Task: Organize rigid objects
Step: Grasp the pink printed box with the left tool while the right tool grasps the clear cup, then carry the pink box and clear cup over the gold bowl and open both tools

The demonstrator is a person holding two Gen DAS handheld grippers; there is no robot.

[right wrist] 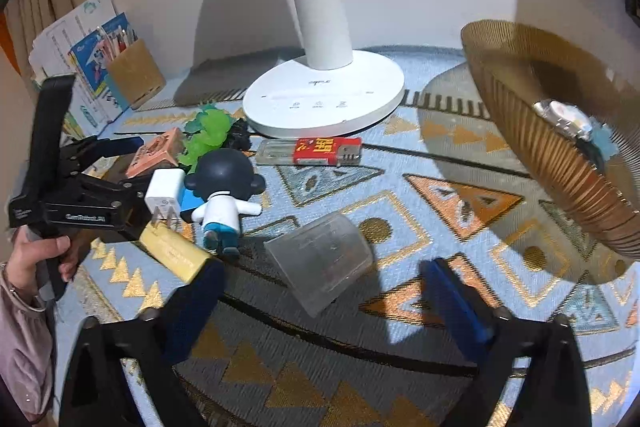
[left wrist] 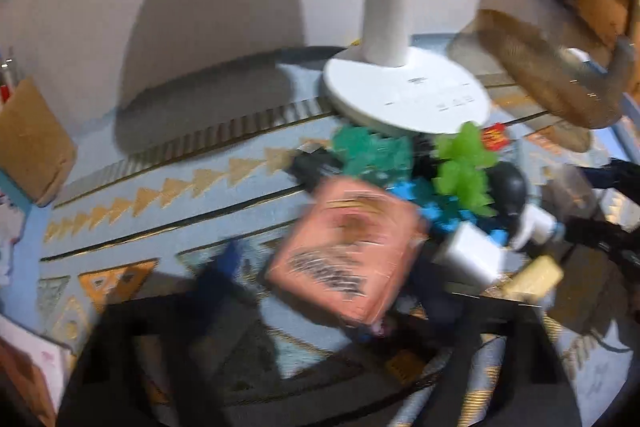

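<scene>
A pile of small objects lies on the patterned cloth: an orange box (left wrist: 352,251) (right wrist: 154,151), a white charger plug (right wrist: 164,197) (left wrist: 470,253), a doll with a dark head (right wrist: 226,189), a yellow block (right wrist: 174,253) (left wrist: 534,277), green toys (right wrist: 210,133) (left wrist: 464,167), a red lighter (right wrist: 316,151) and a clear plastic cup (right wrist: 324,259). My left gripper (left wrist: 316,291) (right wrist: 132,179) is open around the orange box; the view is blurred. My right gripper (right wrist: 332,291) is open and empty, with the cup between its fingers. A gold basket (right wrist: 556,143) holding a wristwatch (right wrist: 564,119) stands at the right.
A white lamp base (right wrist: 324,103) (left wrist: 408,91) stands behind the pile. A brown pen holder (right wrist: 134,79) and booklets (right wrist: 80,55) are at the back left, by the wall. The person's hand (right wrist: 36,259) holds the left gripper's handle.
</scene>
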